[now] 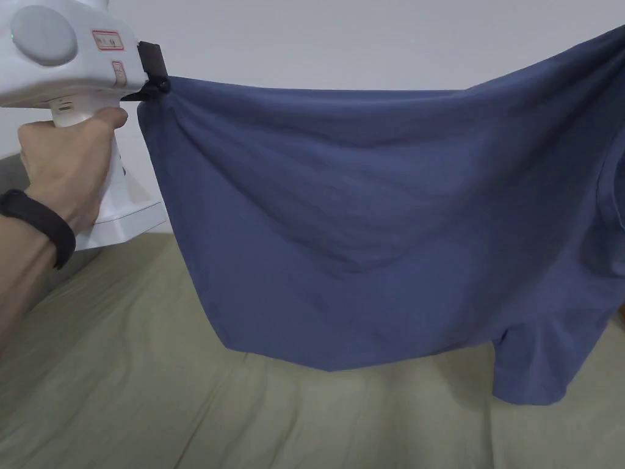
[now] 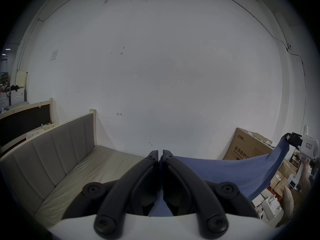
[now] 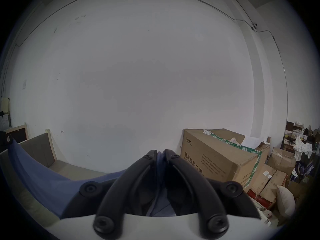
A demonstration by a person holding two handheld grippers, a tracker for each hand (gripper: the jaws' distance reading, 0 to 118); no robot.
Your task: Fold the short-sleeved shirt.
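A dark blue short-sleeved shirt of soft cotton-like fabric (image 1: 366, 220) hangs in the air, stretched wide between two grippers above a bed covered with an olive-green sheet (image 1: 122, 378). Its top edge sags in a shallow curve from one grip to the other. The cloth falls in loose diagonal folds, and one short sleeve (image 1: 537, 366) dangles lowest at the lower right, just above the sheet.

In the head view, the left gripper (image 1: 160, 84), a white handheld tool with black fingers, pinches the shirt's upper left corner. The person's left hand (image 1: 67, 165), with a black band on the wrist, grasps its handle. In the left gripper view, its black fingers (image 2: 152, 159) are pressed together with a thin strip of blue cloth between them.

The right gripper (image 3: 161, 154) is likewise closed, with bunched blue fabric caught between its fingers (image 3: 173, 159). In the left gripper view it appears far off (image 2: 288, 138), holding the shirt's opposite corner.

The shirt's right side runs off the edge of the head view, so its collar and second sleeve cannot be made out. Behind the shirt is a plain white wall (image 3: 138, 70). A padded grey headboard (image 2: 52, 148) stands at one end of the bed, and large brown cardboard boxes (image 3: 216, 157) are stacked at the other.
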